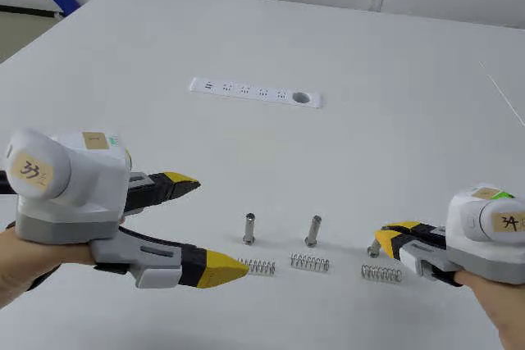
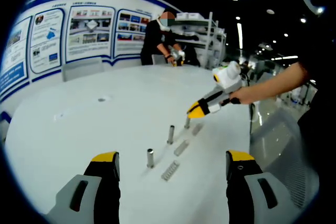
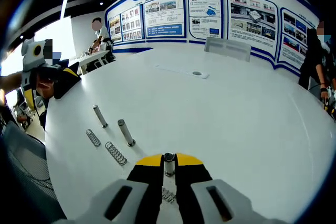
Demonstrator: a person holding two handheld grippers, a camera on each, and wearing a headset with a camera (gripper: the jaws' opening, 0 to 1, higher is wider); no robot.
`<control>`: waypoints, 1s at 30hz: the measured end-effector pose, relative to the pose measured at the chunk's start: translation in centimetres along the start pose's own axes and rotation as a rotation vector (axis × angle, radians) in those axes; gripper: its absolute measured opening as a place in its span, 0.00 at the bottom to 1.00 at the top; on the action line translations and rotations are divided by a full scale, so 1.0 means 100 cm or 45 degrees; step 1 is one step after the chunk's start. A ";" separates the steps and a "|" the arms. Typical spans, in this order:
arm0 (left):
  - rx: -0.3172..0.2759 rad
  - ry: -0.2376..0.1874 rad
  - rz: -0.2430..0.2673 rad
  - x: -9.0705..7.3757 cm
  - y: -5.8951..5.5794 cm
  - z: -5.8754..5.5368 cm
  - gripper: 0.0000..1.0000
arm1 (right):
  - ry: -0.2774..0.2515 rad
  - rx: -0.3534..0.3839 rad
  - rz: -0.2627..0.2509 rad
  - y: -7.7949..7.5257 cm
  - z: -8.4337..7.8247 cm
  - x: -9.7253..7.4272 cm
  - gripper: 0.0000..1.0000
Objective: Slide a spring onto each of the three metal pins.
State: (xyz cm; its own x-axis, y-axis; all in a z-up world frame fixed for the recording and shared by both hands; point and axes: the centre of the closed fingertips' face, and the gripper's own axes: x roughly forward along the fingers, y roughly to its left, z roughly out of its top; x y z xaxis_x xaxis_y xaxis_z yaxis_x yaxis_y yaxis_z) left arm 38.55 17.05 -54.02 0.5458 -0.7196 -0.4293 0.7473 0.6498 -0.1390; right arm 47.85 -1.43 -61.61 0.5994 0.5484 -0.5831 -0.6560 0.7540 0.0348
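**Opening step, as judged.** No spring is on a pin yet. The left spring (image 1: 261, 266), middle spring (image 1: 309, 262) and right spring (image 1: 381, 273) lie flat on the desk (image 1: 369, 120), each just near of its upright pin.

- **Right hand-held gripper** (image 1: 385, 238): jaws closed about the right pin (image 3: 169, 162).
- **Left hand-held gripper** (image 1: 209, 225): wide open and empty, beside the left spring.
- **Pins:** the left pin (image 1: 248, 228) and middle pin (image 1: 312, 230) stand free.

**Next move:** pinch a spring, tip it upright, and align its bore over a pin head.

**Hard to make out:** the head view hides most of the right pin behind the jaw tips. How firmly it is gripped cannot be told.
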 end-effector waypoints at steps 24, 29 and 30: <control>0.007 0.019 -0.015 0.000 -0.004 -0.005 0.85 | -0.022 0.062 0.041 0.005 0.010 -0.007 0.18; 0.005 0.024 -0.009 -0.001 -0.002 -0.006 0.85 | -0.060 0.069 0.048 0.003 0.018 -0.018 0.20; 0.006 0.026 -0.010 -0.001 -0.002 -0.006 0.85 | -0.062 0.066 0.053 0.003 0.019 -0.021 0.21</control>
State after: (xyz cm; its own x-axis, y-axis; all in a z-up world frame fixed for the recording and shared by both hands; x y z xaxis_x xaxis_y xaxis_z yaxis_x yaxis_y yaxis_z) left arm 38.08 17.13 -54.52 0.5321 -0.7194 -0.4464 0.7533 0.6430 -0.1382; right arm 47.28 -1.65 -58.80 0.5946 0.5955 -0.5403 -0.6566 0.7474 0.1012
